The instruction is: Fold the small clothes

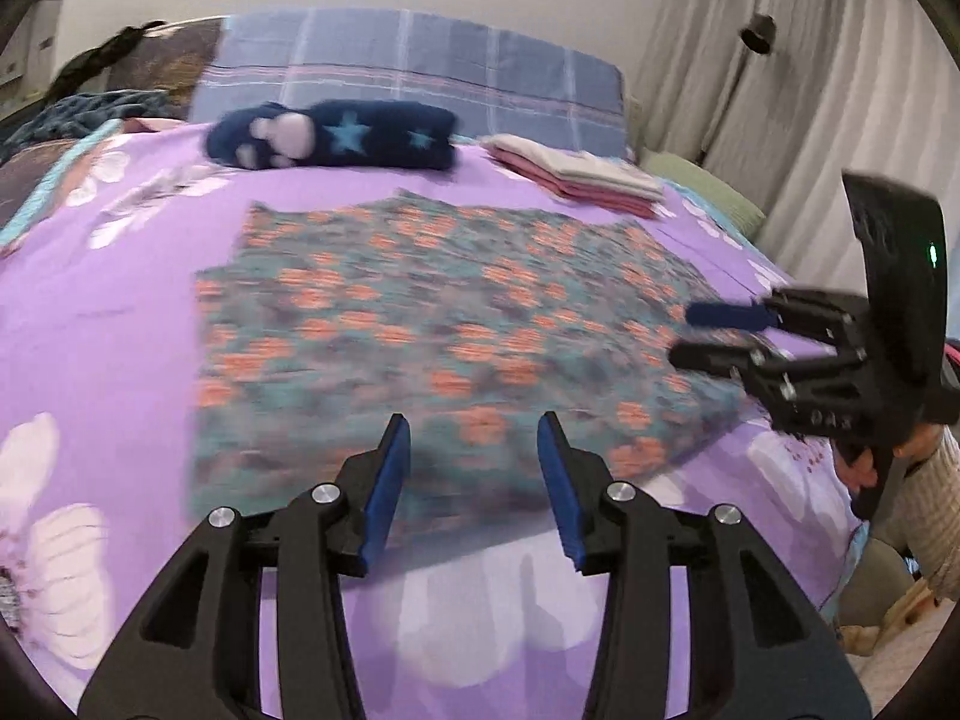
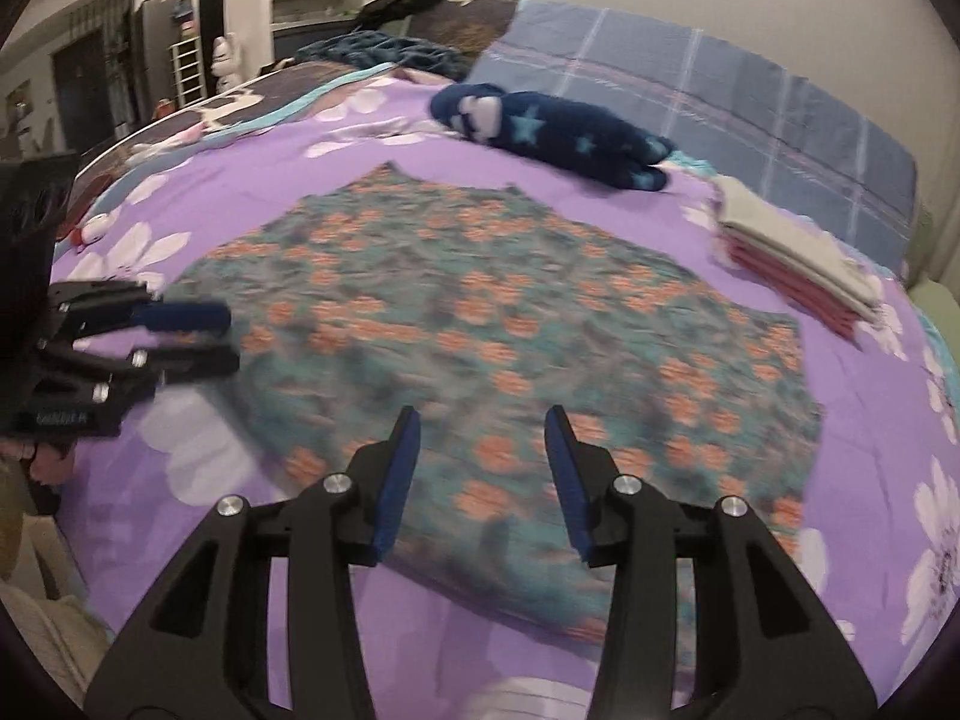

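A small teal garment with orange flowers lies flat on the purple floral bedsheet; it also shows in the right wrist view. My left gripper is open and empty, just above the garment's near edge. My right gripper is open and empty above the garment's near right part. The right gripper shows in the left wrist view at the garment's right edge, and the left gripper shows in the right wrist view at its left edge.
A navy plush item with blue stars lies beyond the garment. A stack of folded pink and white clothes sits at the far right. A blue plaid pillow lies at the bed head. Curtains hang to the right.
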The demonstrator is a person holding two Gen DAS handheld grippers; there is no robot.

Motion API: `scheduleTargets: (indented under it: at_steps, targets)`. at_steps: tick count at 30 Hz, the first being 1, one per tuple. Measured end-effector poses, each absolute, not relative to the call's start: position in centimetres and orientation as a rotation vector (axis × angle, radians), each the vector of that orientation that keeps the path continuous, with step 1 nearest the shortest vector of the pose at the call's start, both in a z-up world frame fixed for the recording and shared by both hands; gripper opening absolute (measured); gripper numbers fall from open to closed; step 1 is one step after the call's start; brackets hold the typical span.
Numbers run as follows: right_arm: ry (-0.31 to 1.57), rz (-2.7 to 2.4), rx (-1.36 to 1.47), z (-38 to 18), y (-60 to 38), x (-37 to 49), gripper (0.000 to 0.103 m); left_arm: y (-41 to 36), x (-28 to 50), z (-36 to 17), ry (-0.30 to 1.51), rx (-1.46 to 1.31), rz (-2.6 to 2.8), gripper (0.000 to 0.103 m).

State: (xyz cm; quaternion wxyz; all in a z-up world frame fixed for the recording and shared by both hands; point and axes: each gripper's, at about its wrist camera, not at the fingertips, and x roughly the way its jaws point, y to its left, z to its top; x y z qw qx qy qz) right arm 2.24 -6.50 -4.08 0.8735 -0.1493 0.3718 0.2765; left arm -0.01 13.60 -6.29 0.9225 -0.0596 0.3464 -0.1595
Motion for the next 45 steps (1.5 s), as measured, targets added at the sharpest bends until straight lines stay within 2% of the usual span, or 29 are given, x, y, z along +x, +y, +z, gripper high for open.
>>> scheduleTargets:
  at_steps: [2, 5, 6, 7, 8, 12, 13, 14, 16, 19, 22, 33, 34, 35, 36, 41, 45]
  targets:
    - [0.781, 0.604, -0.329, -4.2, -4.8, 2.0, 0.044, 16.3, -0.1, -6.1, 0.69, -0.154, -0.276, 0.05]
    - [0.779, 0.649, -0.344, -4.2, -2.6, 1.4, 0.045, 21.0, -0.2, -6.5, 0.694, -0.25, -0.24, 0.048]
    - [0.78, 0.664, -0.348, -4.3, -1.9, 1.4, 0.046, 22.4, -0.2, -6.7, 0.704, -0.283, -0.276, 0.043]
    - [0.784, 0.68, -0.354, -4.3, -1.3, 1.2, 0.049, 23.1, -0.4, -6.8, 0.702, -0.308, -0.333, 0.025]
    - [0.793, 0.698, -0.364, -4.5, -0.6, 1.1, 0.05, 23.5, -0.6, -6.8, 0.696, -0.323, -0.378, 0.02]
    - [0.821, 0.707, -0.382, -5.2, 0.9, 0.8, 0.05, 23.8, -0.3, -7.4, 0.711, -0.312, -0.43, 0.02]
    - [0.826, 0.708, -0.377, -5.2, 1.0, 0.8, 0.05, 24.0, 0.1, -7.7, 0.725, -0.308, -0.418, 0.023]
    - [0.831, 0.705, -0.37, -5.1, 1.1, 0.8, 0.05, 24.1, 0.5, -8.1, 0.744, -0.309, -0.408, 0.031]
    - [0.836, 0.695, -0.358, -5.0, 1.0, 0.9, 0.05, 24.4, 1.3, -8.7, 0.765, -0.32, -0.412, 0.042]
    - [0.845, 0.672, -0.342, -4.9, 0.7, 1.0, 0.051, 24.0, 1.9, -8.6, 0.759, -0.297, -0.473, 0.042]
    - [0.858, 0.656, -0.328, -4.9, 0.5, 1.3, 0.051, 23.2, 2.3, -8.1, 0.749, -0.261, -0.521, 0.037]
    - [0.842, 0.674, -0.347, -4.6, 1.4, 0.3, 0.052, 23.1, 3.9, -9.7, 0.83, -0.279, -0.535, 0.037]
    - [0.842, 0.674, -0.346, -4.6, 1.4, 0.3, 0.052, 23.1, 3.7, -9.6, 0.829, -0.272, -0.536, 0.034]
    - [0.842, 0.673, -0.344, -4.5, 1.4, 0.3, 0.052, 23.0, 3.4, -9.5, 0.823, -0.27, -0.549, 0.009]
    - [0.842, 0.672, -0.342, -4.5, 1.4, 0.2, 0.052, 23.0, 3.2, -9.4, 0.822, -0.28, -0.567, 0.002]
    - [0.82, 0.718, -0.344, -4.1, 2.2, -0.6, 0.053, 23.2, 0.7, -7.9, 0.764, -0.241, -0.56, 0.002]
    - [0.803, 0.767, -0.429, -5.1, 4.7, -1.9, 0.053, 23.7, 1.9, -10.8, 0.875, -0.268, -0.498, 0.002]
